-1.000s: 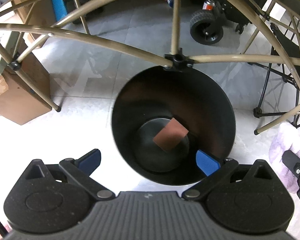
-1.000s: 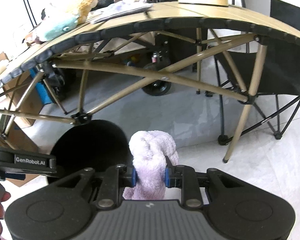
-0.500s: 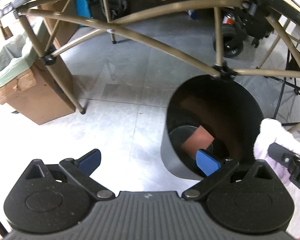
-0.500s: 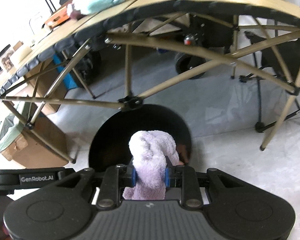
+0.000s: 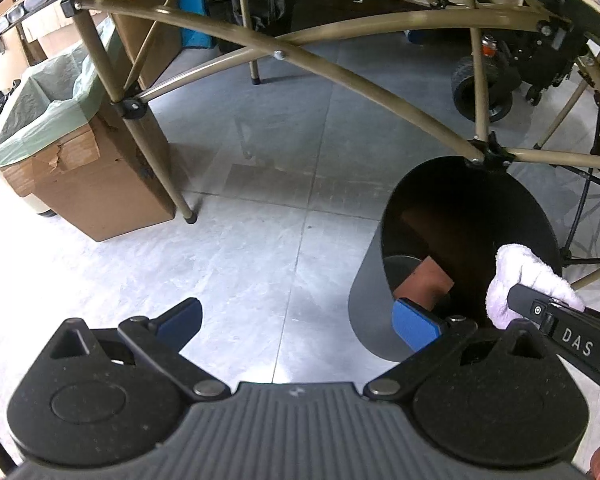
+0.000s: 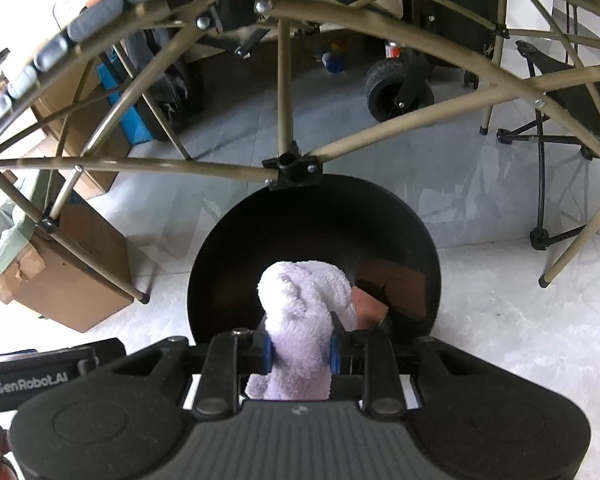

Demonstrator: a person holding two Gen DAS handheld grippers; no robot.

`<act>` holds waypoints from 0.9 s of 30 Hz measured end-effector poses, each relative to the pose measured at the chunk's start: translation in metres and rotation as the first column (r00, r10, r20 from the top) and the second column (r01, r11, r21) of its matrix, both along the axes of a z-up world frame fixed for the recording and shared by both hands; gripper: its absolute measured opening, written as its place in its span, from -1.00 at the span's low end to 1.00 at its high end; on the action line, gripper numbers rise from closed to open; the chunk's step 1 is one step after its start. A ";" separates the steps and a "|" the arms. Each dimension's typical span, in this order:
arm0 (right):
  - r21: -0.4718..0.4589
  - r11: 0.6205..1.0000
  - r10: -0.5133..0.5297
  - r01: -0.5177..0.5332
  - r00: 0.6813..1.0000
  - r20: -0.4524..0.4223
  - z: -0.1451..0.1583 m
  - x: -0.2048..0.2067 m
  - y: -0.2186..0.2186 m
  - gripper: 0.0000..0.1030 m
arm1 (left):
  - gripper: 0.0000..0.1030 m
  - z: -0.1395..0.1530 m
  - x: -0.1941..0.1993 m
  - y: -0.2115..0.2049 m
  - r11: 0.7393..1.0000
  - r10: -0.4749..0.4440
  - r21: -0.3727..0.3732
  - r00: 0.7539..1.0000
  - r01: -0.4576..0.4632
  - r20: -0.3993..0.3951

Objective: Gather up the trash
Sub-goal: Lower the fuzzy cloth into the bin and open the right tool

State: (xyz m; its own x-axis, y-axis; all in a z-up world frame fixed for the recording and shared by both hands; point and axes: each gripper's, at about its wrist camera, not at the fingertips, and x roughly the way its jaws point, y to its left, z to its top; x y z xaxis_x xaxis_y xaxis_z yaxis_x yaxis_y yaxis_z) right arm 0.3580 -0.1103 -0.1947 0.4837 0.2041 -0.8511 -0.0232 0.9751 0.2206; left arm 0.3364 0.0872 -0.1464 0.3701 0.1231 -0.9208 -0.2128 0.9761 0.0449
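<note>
The lilac cloth (image 6: 300,312) you are carrying now hangs over the open mouth of the black bin (image 6: 428,240); a second ago it was short of the rim, with the bin off to the left in the right wrist view. That puts you at the drop: letting go here should land it inside, beside the brown card (image 5: 422,280) lying on the bottom. Your right claw (image 6: 300,350) is nearly closed, its blue pads pinching the cloth from both sides, with the loose end bunched above them. Your left claw (image 5: 296,320) has slid away to the left, so the bin that sat straight ahead of it now lies off to its right. Its jaws stand wide apart with nothing between them, only floor (image 5: 236,248) below. The worktop frame (image 6: 284,164) crosses just behind the bin.
</note>
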 end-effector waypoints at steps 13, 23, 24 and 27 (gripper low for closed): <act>-0.040 0.999 0.007 -0.008 0.999 -0.032 -0.012 0.006 0.012 -0.53 | 1.00 -0.005 0.000 0.011 1.000 0.025 0.006 1.000 -0.025 -0.016; -0.060 0.998 0.021 -0.023 0.999 -0.025 -0.007 0.004 0.014 -0.04 | 1.00 -0.003 -0.001 0.011 0.999 0.038 0.002 0.999 -0.038 -0.015; -0.065 0.998 0.024 -0.025 0.999 -0.022 -0.006 0.004 0.014 0.31 | 1.00 -0.003 -0.001 0.012 0.999 0.040 0.003 0.999 -0.039 -0.015; -0.098 0.995 0.025 -0.026 1.000 -0.010 -0.003 0.003 0.015 0.87 | 1.00 -0.002 -0.002 0.012 0.999 0.041 0.003 0.999 -0.041 -0.014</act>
State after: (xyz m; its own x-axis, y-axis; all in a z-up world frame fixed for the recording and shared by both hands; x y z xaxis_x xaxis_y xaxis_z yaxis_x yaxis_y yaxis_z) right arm 0.3605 -0.0949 -0.1973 0.4716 0.1315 -0.8720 -0.0466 0.9912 0.1242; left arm 0.3348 0.0994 -0.1486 0.3521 0.1404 -0.9254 -0.2520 0.9664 0.0507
